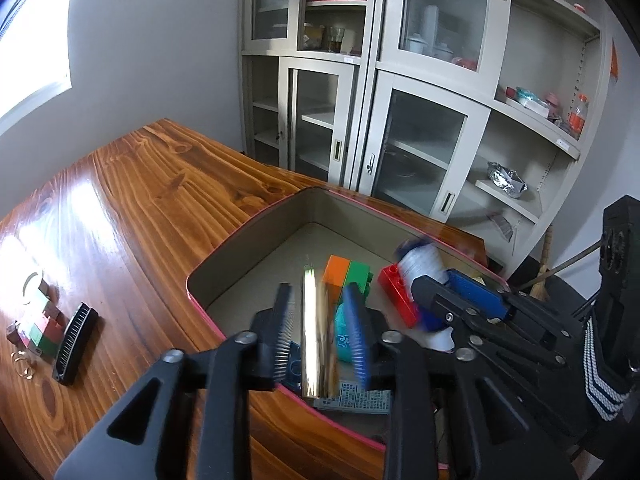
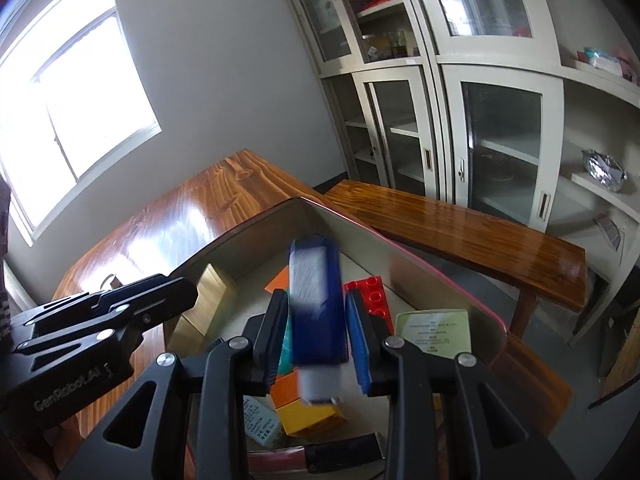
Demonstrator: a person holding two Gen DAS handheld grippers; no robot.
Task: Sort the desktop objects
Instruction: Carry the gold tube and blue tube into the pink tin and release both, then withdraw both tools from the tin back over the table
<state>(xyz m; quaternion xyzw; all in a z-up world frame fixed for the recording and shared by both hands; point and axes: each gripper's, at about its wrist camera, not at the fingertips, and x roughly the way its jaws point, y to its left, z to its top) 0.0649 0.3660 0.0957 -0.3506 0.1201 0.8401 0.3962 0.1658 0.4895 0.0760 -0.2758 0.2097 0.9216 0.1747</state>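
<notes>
Holding bricks (image 1: 347,276) and a card (image 2: 432,332), pink-rimmed tin (image 1: 248,224), left hand-held gripper (image 1: 320,330) spread around gold bar (image 1: 316,328), right hand-held gripper (image 2: 318,330) pinching blue-white roller (image 2: 316,308).

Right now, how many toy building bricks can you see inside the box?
4 at least: an orange brick and a green brick joined mid-box, a red brick beside them, and a yellow brick showing only in the right wrist view. The grippers may hide more.

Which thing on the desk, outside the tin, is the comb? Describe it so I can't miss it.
Start at the pink-rimmed tin on the wooden desk and look left. Beside the coloured blocks lies the black comb: long, ribbed, all black, unlike its colourful neighbours.
</notes>
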